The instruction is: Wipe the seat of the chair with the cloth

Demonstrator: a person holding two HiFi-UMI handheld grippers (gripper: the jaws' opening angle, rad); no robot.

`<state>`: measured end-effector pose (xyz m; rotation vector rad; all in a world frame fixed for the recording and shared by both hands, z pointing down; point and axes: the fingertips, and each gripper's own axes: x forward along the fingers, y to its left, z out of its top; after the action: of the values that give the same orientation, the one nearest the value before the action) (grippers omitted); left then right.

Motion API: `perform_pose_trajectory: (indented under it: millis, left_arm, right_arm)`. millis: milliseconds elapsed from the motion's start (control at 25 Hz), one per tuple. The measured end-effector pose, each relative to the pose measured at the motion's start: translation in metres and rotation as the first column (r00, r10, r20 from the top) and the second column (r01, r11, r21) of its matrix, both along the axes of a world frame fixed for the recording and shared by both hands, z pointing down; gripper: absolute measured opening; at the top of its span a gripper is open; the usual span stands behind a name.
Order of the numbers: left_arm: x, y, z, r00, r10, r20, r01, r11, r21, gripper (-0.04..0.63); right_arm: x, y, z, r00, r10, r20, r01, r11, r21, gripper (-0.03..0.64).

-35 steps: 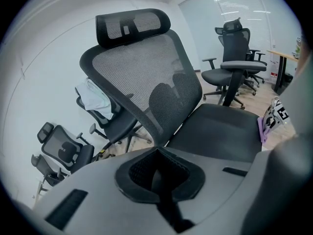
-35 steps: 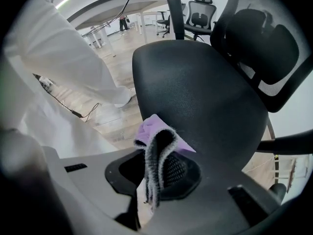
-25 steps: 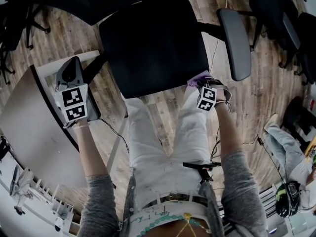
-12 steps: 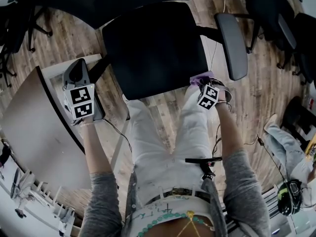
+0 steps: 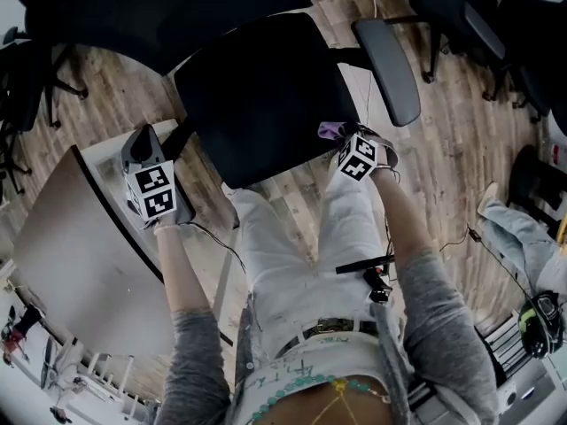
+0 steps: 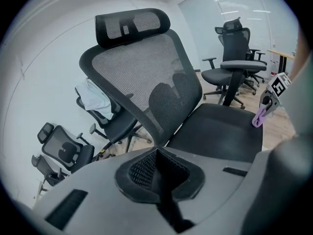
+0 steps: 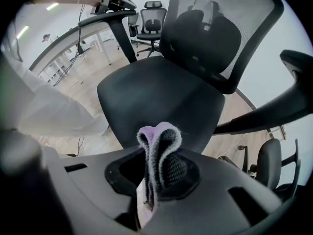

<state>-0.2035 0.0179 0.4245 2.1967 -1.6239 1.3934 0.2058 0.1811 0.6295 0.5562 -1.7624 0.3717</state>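
Observation:
The black office chair seat (image 5: 257, 96) fills the upper middle of the head view. My right gripper (image 5: 344, 142) hovers at the seat's front right corner, shut on a purple and grey cloth (image 5: 329, 130). In the right gripper view the folded cloth (image 7: 157, 143) sticks up from between the jaws of this gripper (image 7: 154, 169), with the seat (image 7: 161, 94) just beyond. My left gripper (image 5: 142, 140) is off the seat's left side near the left armrest, shut with nothing in it. From the left gripper (image 6: 159, 182) I see the seat (image 6: 220, 131) and the cloth (image 6: 258, 117) at its far edge.
The mesh backrest (image 6: 146, 77) rises behind the seat. A grey right armrest (image 5: 386, 58) stands past my right gripper. A pale table (image 5: 80, 255) lies at the left. Other office chairs (image 5: 478, 25) stand at the upper right. The person's white trousers (image 5: 301, 255) are below the seat.
My right gripper has moved a little left and up with the cloth, nearer the seat's front corner. The left gripper has stayed beside the seat.

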Motion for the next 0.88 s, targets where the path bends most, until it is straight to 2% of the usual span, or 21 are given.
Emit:
perform_pose_trajectory:
  millis: [200,400,640,760,880]
  left_arm:
    - [0.001,0.001,0.001,1.0,-0.005,0.008,0.005,1.0,-0.008,0.0]
    - [0.001,-0.004,0.0,1.0,-0.002,-0.022,0.002,1.0,-0.016,0.0]
    - [0.01,-0.001,0.001,0.999,0.009,0.044,-0.008,1.0,-0.024,0.002]
    - [0.023,0.003,-0.006,0.999,0.022,0.032,-0.021,1.0,-0.012,0.002]
    - [0.037,0.007,-0.017,1.0,0.025,-0.011,-0.025,1.0,0.003,0.002]
  right_arm:
    - [-0.03,-0.018,-0.03,0.998,0.001,0.06,-0.004,0.999,0.04,0.052]
    - [-0.056,-0.038,-0.063,0.991,0.036,0.126,-0.047,0.995,0.087,0.052]
    - [-0.074,-0.051,-0.097,0.986,0.03,0.166,-0.05,0.992,0.116,0.052]
    - [-0.08,-0.055,-0.115,0.979,0.041,0.199,-0.068,0.989,0.131,0.052]
    - [-0.086,-0.054,-0.131,0.972,0.058,0.23,-0.093,0.986,0.141,0.052]
